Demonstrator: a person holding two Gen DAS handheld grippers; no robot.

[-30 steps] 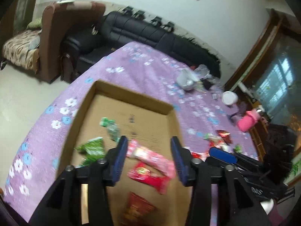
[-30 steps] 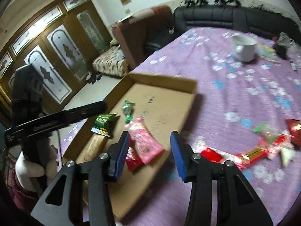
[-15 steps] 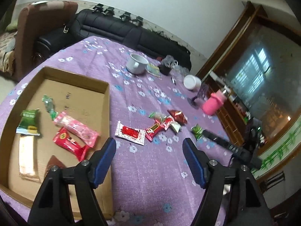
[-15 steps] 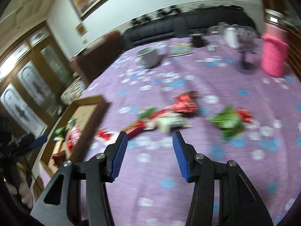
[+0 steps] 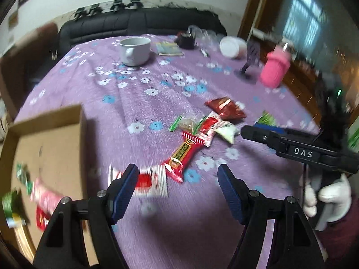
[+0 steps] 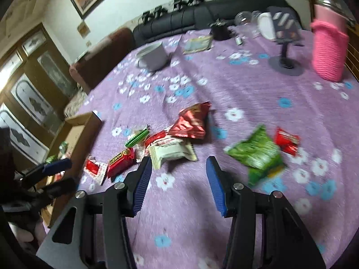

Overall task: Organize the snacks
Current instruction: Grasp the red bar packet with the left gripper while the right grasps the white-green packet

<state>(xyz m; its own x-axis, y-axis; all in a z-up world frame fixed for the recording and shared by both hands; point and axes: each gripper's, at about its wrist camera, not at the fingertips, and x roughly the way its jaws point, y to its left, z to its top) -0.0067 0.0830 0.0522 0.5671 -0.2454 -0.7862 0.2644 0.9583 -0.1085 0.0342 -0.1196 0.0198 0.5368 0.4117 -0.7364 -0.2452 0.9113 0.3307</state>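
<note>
One desk [image 5: 157,235], purple floral cloth. One cardboard tray [image 5: 51,148] at its left edge, a few packets inside, blurred. Seven loose snack packets [image 6: 190,121] mid-desk. Left claw [image 5: 177,174] just widened, spread, empty. Right claw [image 6: 177,165] spread, empty.

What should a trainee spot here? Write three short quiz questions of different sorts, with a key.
1. True or false: the right tool grips a snack.
2. The white mug stands: A in the cardboard box; B on the purple cloth; C on the sofa.
3. Fill in: beside the green packet lies a small ___ packet.
Key: 1 false, it is open and empty; 2 B; 3 red packet.
</note>
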